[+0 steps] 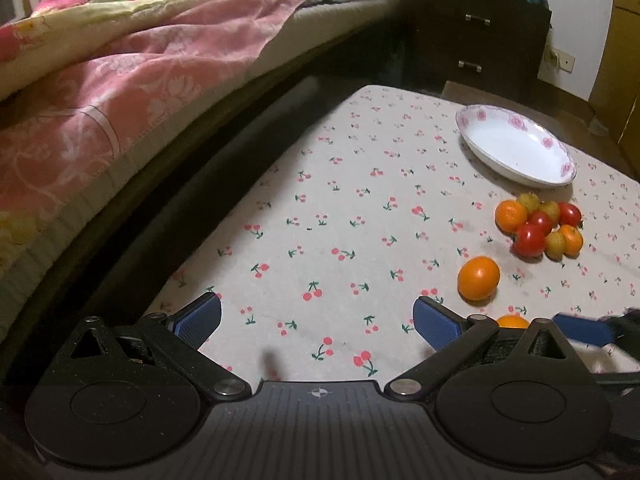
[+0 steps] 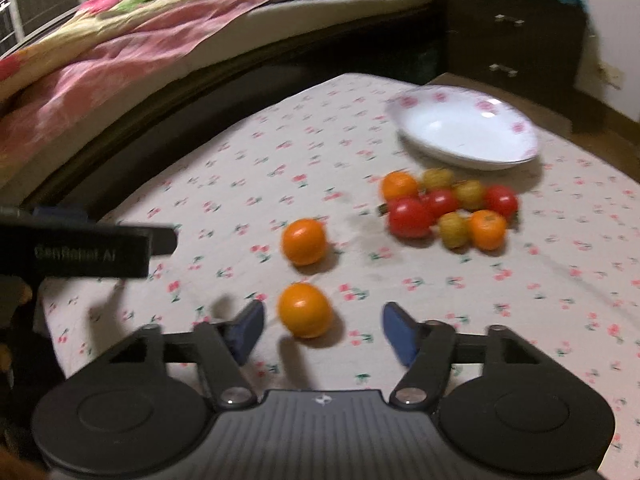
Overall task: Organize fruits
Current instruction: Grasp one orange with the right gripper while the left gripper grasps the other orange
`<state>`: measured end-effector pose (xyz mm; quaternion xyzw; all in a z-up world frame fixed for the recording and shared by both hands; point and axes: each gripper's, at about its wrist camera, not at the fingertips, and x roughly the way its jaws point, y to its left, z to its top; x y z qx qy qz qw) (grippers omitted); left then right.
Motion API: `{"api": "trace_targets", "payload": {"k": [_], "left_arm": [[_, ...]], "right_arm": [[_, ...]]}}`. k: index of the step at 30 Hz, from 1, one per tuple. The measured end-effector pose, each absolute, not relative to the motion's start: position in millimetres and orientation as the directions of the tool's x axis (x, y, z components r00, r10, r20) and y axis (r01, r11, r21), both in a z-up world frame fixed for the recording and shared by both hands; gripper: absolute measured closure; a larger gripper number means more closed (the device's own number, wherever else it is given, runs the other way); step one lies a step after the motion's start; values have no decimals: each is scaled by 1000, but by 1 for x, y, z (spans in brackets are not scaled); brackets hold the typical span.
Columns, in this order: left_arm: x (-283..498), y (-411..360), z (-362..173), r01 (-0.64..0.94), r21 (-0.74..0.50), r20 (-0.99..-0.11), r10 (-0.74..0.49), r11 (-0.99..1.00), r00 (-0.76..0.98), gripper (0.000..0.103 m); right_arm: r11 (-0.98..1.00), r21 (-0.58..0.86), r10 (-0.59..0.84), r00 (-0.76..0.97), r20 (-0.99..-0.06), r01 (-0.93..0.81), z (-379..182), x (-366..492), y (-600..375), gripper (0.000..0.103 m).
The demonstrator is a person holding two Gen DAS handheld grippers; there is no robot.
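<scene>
A white plate with pink flowers [image 1: 516, 148] [image 2: 466, 128] sits on the cherry-print cloth, nothing in it. Before it lies a cluster of red tomatoes [image 1: 530, 238] [image 2: 410, 216], oranges and yellowish fruits. Two loose oranges lie nearer: one [image 1: 479, 278] [image 2: 304, 241] alone, another [image 2: 305, 311] just ahead of my right gripper [image 2: 323, 330], between its open fingers but not touched. My left gripper [image 1: 316, 322] is open and empty over bare cloth, left of the fruit. In the left wrist view the near orange [image 1: 513, 322] peeks behind my right finger.
A bed with pink and floral bedding [image 1: 120, 80] [image 2: 120, 48] runs along the table's left side. A dark drawer cabinet [image 1: 480, 28] [image 2: 512, 36] stands behind the table. The left gripper's body [image 2: 80, 250] shows at the left of the right wrist view.
</scene>
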<state>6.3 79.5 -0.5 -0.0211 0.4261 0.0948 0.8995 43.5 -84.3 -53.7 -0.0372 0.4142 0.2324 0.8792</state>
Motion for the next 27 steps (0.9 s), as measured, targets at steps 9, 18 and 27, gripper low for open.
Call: {"api": "trace_targets", "payload": {"k": [9,18,27], "left_arm": [[11,80,-3,-169,13,-782,116,985,613,0],[11,78,-5,-156,3,-789,98,988,607,0],[12,76,-3,-126,-40,-787,46,991,615,0]], "right_arm": [[842,74,396,520,-757,-535,-67,47,-64,67],[847,99,399,501,-768,-522,-66,55,-66,67],[845,37,359,515,-779,-534,-60,44,-68,68]]}}
